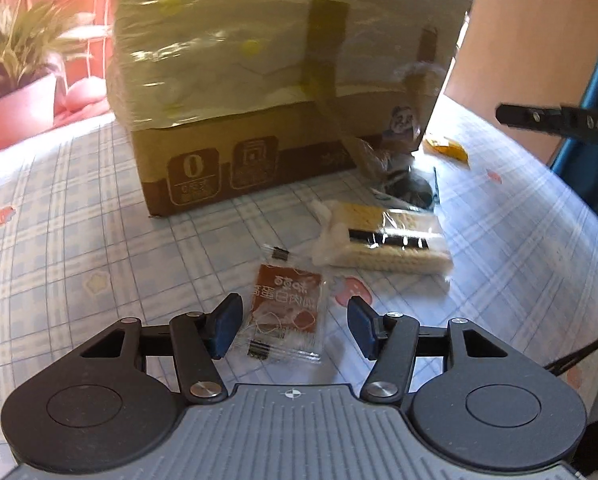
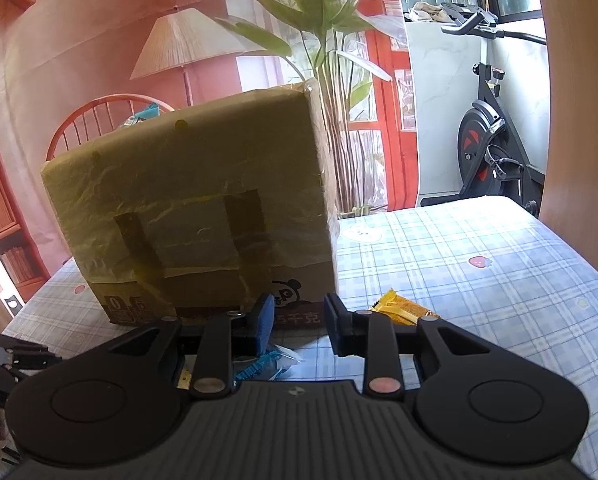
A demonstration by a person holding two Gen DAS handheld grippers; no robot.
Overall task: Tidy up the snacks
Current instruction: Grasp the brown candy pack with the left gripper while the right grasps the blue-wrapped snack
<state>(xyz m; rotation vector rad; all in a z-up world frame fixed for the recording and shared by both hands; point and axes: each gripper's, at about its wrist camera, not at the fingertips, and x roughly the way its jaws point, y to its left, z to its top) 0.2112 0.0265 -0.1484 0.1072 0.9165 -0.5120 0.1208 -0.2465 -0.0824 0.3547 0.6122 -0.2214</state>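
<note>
the left gripper (image 1: pixel 295 326) hung spread on either side of a brown sachet (image 1: pixel 285 316) lying on the checked tablecloth (image 1: pixel 99 248); the right gripper (image 2: pixel 299 318) stood parted, empty; beyond lay a cracker pack (image 1: pixel 383 240), then the cardboard box (image 1: pixel 267 80).

The left tongs (image 1: pixel 295 330) have matte black linkage arms with silver round rivets, two broad black discs with a raised inner ring, and a ribbed grey body marked with a small white crosshair. Their finger pads (image 1: pixel 225 326) are dark blue. The right tongs (image 2: pixel 299 324) share this build, but the body is darker grey, one pad (image 2: pixel 264 322) is blue, the other black, and one rivet looks reddish
</note>
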